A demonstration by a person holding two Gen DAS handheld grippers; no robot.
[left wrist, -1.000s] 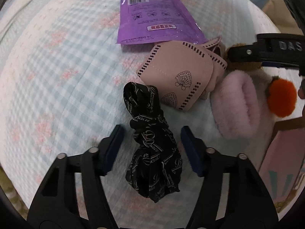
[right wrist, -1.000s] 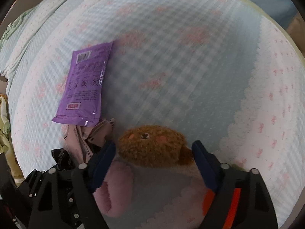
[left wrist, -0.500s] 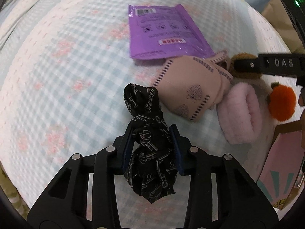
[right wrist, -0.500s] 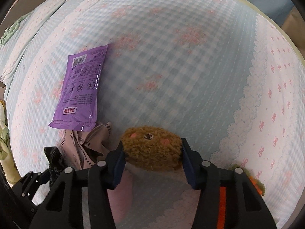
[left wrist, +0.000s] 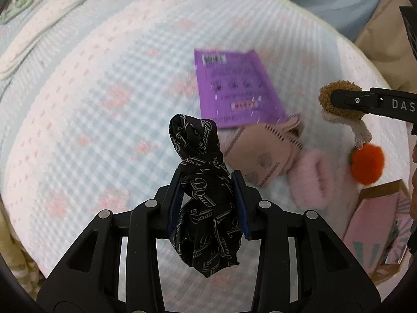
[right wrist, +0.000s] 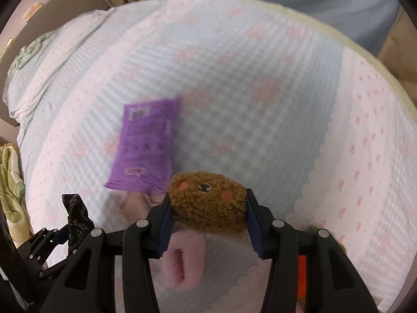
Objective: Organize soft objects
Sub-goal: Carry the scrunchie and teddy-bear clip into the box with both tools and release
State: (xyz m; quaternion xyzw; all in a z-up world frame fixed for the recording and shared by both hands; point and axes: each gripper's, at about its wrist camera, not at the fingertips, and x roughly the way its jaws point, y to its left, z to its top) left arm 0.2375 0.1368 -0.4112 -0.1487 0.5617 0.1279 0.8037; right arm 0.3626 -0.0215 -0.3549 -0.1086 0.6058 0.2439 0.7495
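the left gripper (left wrist: 208,203) is clamped on the middle of a knotted black scarf with white lettering (left wrist: 206,195); the blue pads squeeze its waist, the knotted top stands above them and the loose tail hangs below. the right gripper (right wrist: 208,216) is clamped on the brown head of a small plush bear (right wrist: 208,203), pads pressing in at both sides of its face. in the left view that bear (left wrist: 341,101) hangs from the black finger at the far right, with its orange pom-pom (left wrist: 367,164) dangling beneath.

a second ago both pairs of jaws stood apart around these things as they lay on the bed; they have just been closing, and now each has its item pinched. the scarf, which lay flat on the checked blue and white quilt (left wrist: 91,117), now seems to hang clear of it, and the bear appears lifted too. both views have pulled back, so the purple sachet (left wrist: 234,91) and the pink folded face mask (left wrist: 263,156) look smaller and more of the quilt shows.

for the task this reads as two pickups made together, with two soft items ready to be carried off. left on the quilt are the sachet at the far side, the mask just near of it and overlapping its edge, and a fluffy pink band (left wrist: 312,177) touching the mask on the right. a pink printed box (left wrist: 378,229) sits at the near right; whether it is the destination i cannot tell.
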